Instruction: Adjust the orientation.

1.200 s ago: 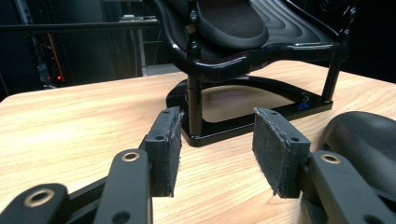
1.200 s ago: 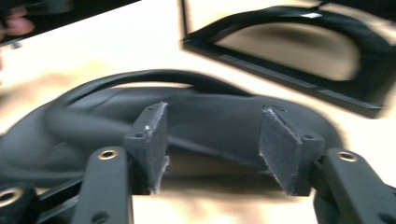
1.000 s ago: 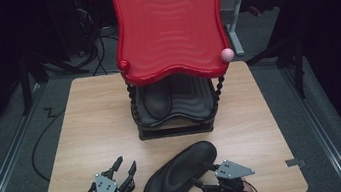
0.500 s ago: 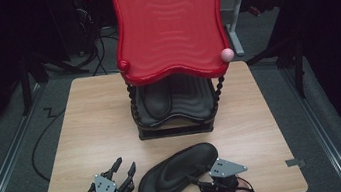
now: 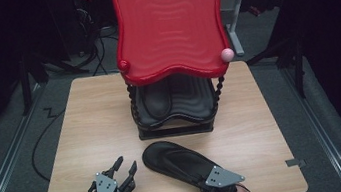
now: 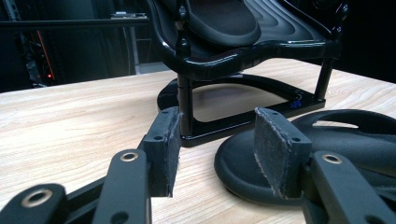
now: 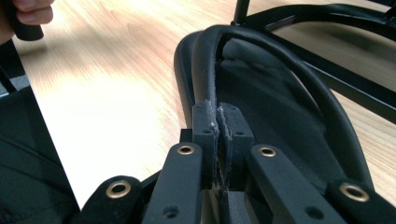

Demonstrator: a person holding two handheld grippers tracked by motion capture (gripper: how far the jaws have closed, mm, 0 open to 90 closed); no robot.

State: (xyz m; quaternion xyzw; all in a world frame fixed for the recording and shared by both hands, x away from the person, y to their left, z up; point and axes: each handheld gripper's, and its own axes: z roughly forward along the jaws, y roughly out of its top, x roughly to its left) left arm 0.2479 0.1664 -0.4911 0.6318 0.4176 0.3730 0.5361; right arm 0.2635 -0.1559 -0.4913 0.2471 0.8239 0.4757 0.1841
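Note:
A black sandal (image 5: 178, 163) lies flat on the wooden table (image 5: 87, 128) in front of the rack, slanting from upper left to lower right. My right gripper (image 5: 205, 182) is at its near end. Its jaws have just been closing and now pinch the sandal's strap (image 7: 210, 70) between the pads of the right gripper (image 7: 218, 116). My left gripper (image 5: 125, 165) rests at the table's front left, open, with nothing between its pads (image 6: 215, 140). It points at the sandal's toe (image 6: 327, 140) and the rack's foot.
A two-level rack stands at mid-table: a red wavy tray (image 5: 168, 25) on top, a black shelf (image 5: 194, 97) below holding a second black sandal (image 5: 156, 100). Its black base frame (image 5: 176, 130) sits just behind the loose sandal. Bare wood lies to the left and right.
The sandal has swung round on the table, its far end going left toward the rack's foot. The right gripper's jaws have shut on its strap. The left gripper has kept still.

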